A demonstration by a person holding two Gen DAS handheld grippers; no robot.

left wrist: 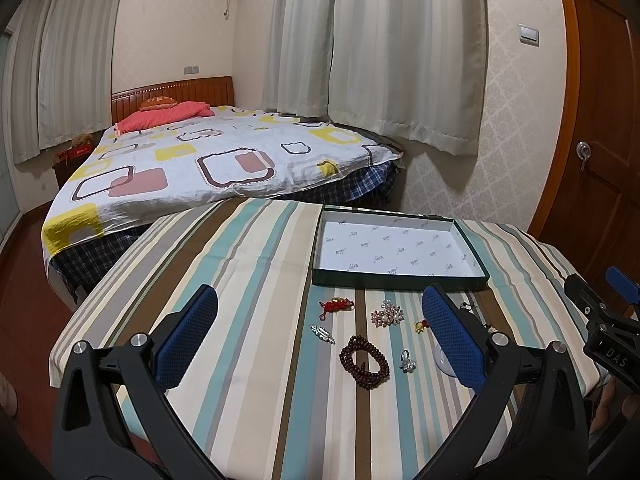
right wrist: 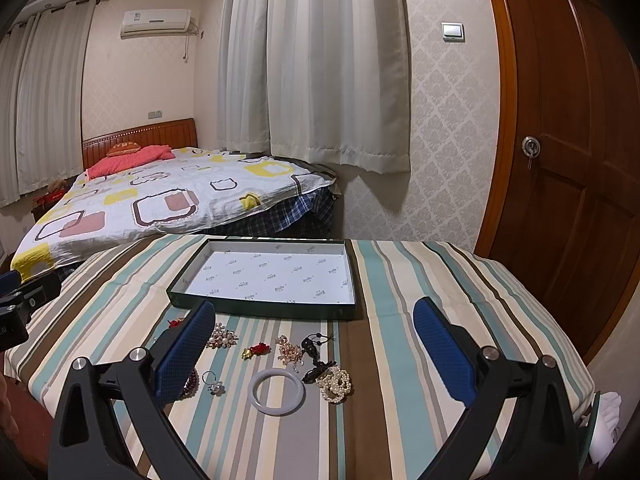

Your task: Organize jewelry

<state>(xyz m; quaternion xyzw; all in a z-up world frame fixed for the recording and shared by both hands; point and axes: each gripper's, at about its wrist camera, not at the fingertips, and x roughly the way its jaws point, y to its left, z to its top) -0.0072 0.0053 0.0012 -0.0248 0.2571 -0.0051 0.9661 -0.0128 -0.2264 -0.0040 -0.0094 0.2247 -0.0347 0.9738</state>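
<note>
Both claws gape wide and hold nothing: left claw [left wrist: 320,336] hovers above the beads [left wrist: 365,362], right claw [right wrist: 310,350] above the bangle [right wrist: 276,392]. All the jewelry lies loose on the striped surface [left wrist: 240,280], just on the near side of the empty tray [left wrist: 400,280]; nothing is in it yet.

Risks:
- Pieces sit close together. The pearls [right wrist: 335,385] touch the black cord [right wrist: 318,360], so a grab on either likely drags the other along (tangle, or a drop short of the tray).
- The ring [right wrist: 213,383] and the silver clip [left wrist: 322,333] are small and flat; wide pads may pinch the cloth instead and bunch it, shifting everything.
- The bangle is smooth and looks hard; a grip across its rim could squirt it out toward the near edge.
- The two claws are near each other, so a collision is possible if both reach in at once.

Views: the right wrist shows the bangle, pearls, cord and the pink cluster [right wrist: 289,350]; in the left wrist view these are mostly hidden behind a finger. The left wrist shows the whole beads, the clip and the red knot [left wrist: 336,305], which the right view largely blocks.
</note>
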